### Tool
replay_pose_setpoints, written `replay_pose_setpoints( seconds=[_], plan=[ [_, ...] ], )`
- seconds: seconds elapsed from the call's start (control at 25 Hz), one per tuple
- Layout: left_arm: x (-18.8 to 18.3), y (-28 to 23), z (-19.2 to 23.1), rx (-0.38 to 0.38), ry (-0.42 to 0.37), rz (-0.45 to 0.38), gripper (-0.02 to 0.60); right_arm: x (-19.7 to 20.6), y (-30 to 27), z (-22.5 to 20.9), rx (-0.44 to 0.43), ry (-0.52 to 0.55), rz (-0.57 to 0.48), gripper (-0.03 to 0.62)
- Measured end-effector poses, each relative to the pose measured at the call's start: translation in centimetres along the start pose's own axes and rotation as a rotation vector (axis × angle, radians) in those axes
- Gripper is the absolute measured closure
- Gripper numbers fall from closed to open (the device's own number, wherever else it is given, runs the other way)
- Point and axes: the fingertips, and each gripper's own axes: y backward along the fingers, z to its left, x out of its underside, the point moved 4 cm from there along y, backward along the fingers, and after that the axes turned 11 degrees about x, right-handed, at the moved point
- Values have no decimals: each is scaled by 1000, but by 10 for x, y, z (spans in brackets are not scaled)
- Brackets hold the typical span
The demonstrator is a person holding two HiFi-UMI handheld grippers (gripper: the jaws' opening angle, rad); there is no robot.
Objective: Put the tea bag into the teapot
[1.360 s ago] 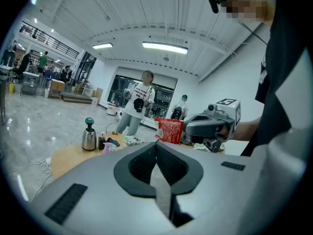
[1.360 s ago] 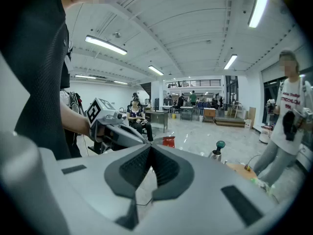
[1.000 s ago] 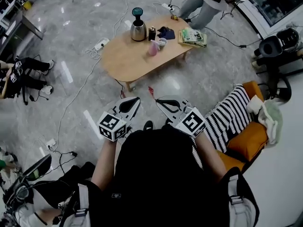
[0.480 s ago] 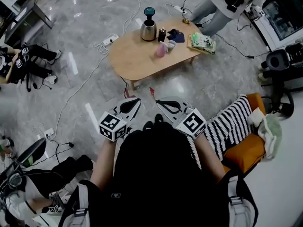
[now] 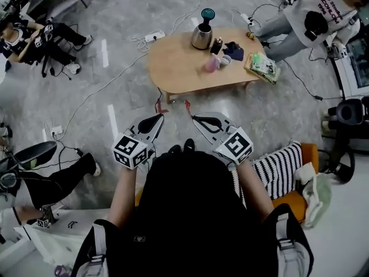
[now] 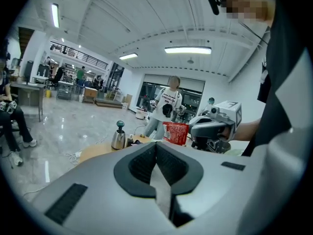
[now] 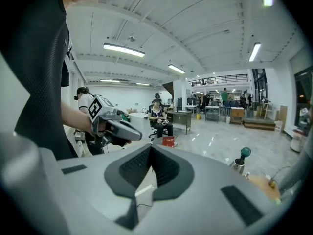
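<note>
1. At ten o'clock in the head view, far from the grippers, a seated person (image 5: 31,33) is on the grey floor (image 5: 86,97).
2. The left gripper (image 5: 159,116) is held low at about seven o'clock, its nose pointing toward one o'clock. In the left gripper view its jaws are drawn together to a thin slit, and nothing shows between the pads.
3. The tea bag (image 6: 175,132), a red packet with pale print, sits just past the two noses near the middle of the head view. In the left gripper view its right edge touches the nose of the right gripper.
4. The right gripper (image 5: 194,118) is at about five o'clock and points toward eleven o'clock, near the left one but not touching it. Its jaws are closed, and the red packet pokes out at their tip in the right gripper view. The packet is well apart from the table.
5. A low wooden table (image 5: 173,68) stands at twelve o'clock. The teapot (image 5: 202,36), steel with a teal knob, stands upright near its far edge.
6. To the right of the teapot are a dark jar (image 5: 217,45), a pink cup (image 5: 211,64), a dark blue cloth (image 5: 233,49) and a green packet (image 5: 263,67).
7. A standing person (image 5: 323,10) is at two o'clock.
8. A striped cushion (image 5: 277,166) lies on an orange seat (image 5: 291,201) at four o'clock.
</note>
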Motion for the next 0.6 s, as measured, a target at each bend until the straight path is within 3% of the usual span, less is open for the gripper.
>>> replay_pose_setpoints(
  seconds=[0.2, 0.6],
  plan=[
    [6, 6, -12, -118, 19, -36, 572, 6, -2, -12, -105, 26, -6, 588],
    [6, 38, 6, -259, 47, -83, 572, 2, -37, -10, -227, 31, -9, 588]
  ],
)
